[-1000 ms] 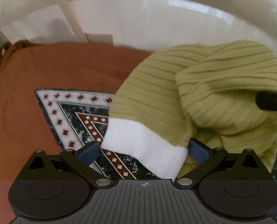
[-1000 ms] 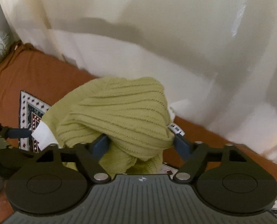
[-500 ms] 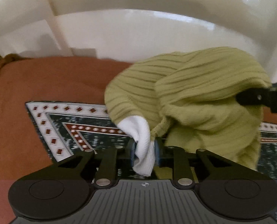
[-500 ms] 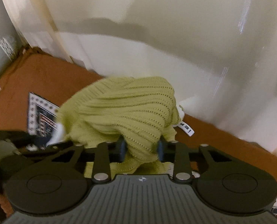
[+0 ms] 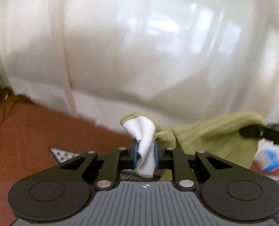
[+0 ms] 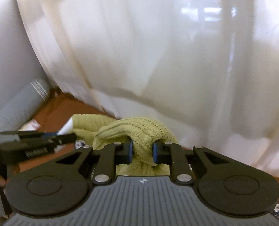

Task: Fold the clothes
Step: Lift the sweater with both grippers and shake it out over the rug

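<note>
An olive-green knit sweater (image 5: 214, 131) with a white ribbed cuff (image 5: 146, 131) hangs lifted between both grippers. My left gripper (image 5: 146, 150) is shut on the white cuff, which bunches up between the blue pads. In the right wrist view my right gripper (image 6: 142, 150) has a fold of the green knit (image 6: 139, 128) between its pads, which press on it while the jaws are closing. The right gripper's tip (image 5: 252, 131) shows at the sweater's far end in the left view. The left gripper (image 6: 64, 138) shows at the left of the right view.
A white curtain (image 5: 139, 56) fills the background close ahead. Below lies a brown cover (image 5: 36, 131) with a patterned panel (image 5: 64, 153). A grey roll (image 6: 21, 109) lies at the left, and a blurred blue and white item (image 5: 271, 160) at the right.
Both grippers went from open around the sweater to shut on it, left on the white cuff, right on the green knit. Both rose and lifted the sweater off the cover.
</note>
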`<state>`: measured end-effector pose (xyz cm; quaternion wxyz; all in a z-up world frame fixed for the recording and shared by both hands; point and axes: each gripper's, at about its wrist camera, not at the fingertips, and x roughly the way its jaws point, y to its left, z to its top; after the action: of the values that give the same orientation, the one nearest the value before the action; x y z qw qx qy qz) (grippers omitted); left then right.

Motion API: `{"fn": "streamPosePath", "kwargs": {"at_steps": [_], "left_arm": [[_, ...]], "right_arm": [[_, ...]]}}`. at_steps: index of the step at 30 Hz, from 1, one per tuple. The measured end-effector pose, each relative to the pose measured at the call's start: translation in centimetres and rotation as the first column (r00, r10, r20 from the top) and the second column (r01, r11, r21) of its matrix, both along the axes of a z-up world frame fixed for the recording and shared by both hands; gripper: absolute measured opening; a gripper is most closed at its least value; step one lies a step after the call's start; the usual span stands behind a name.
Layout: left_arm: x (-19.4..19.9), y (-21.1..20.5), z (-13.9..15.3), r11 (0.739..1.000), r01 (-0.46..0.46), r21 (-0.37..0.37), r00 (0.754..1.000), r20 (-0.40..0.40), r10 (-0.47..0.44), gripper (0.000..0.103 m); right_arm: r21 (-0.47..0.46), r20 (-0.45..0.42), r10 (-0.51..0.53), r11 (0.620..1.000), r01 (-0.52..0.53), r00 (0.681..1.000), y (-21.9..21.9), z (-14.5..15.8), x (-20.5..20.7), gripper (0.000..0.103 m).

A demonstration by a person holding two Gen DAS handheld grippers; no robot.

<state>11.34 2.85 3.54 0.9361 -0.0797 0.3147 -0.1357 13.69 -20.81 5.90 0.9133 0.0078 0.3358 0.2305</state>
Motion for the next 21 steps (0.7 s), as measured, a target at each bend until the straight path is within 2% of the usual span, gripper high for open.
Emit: {"fn": "streamPosePath", "kwargs": {"at_steps": [4,6,8,10,12,14,16,19,21], "left_arm": [[-5.3,0.3,3.1,0.993,0.082,-0.083,0.996,0.042,-0.079,0.014],[-8.1,0.2,2.9,0.986,0.140,-0.091,0.990,0.025,-0.139,0.014],[-10.7,-0.2,1.5,0.978,0.192,-0.087,0.980,-0.028,-0.195,0.014],[-13.3,-1.1,-1.1,0.969,0.237,-0.065,0.964,-0.110,-0.243,0.014],[-15.3,-1.6,-4.1,0.966,0.252,-0.061,0.944,-0.205,-0.259,0.014],[-17.0,-1.9,-7.1,0.965,0.255,-0.066,0.917,-0.298,-0.263,0.014],[-18.2,-2.3,-9.6,0.968,0.244,-0.059,0.895,-0.371,-0.248,0.014],[-20.5,-2.2,-12.2,0.964,0.263,-0.031,0.864,-0.437,-0.250,0.014],[-22.6,-2.2,-13.1,0.960,0.280,-0.010,0.845,-0.471,-0.252,0.014]], "right_arm": [[0.022,0.073,-0.004,1.000,0.003,0.997,-4.4,4.2,-6.3,0.022],[0.015,0.076,-0.010,1.000,0.009,0.997,-6.6,4.8,-9.9,0.022],[0.000,0.039,-0.016,1.000,0.016,0.999,-8.8,4.2,-13.6,0.022],[-0.019,-0.040,-0.048,0.999,0.047,0.998,-10.7,1.8,-16.9,0.022],[-0.047,-0.150,-0.099,0.995,0.093,0.984,-12.6,-1.7,-20.1,0.022],[-0.052,-0.271,-0.163,0.987,0.154,0.949,-14.2,-5.9,-22.6,0.022],[-0.037,-0.384,-0.219,0.974,0.222,0.897,-15.5,-10.0,-25.0,0.022],[-0.014,-0.467,-0.246,0.962,0.271,0.850,-16.1,-13.5,-27.8,0.022],[-0.005,-0.499,-0.253,0.957,0.289,0.829,-15.8,-15.2,-29.2,0.022]]}}
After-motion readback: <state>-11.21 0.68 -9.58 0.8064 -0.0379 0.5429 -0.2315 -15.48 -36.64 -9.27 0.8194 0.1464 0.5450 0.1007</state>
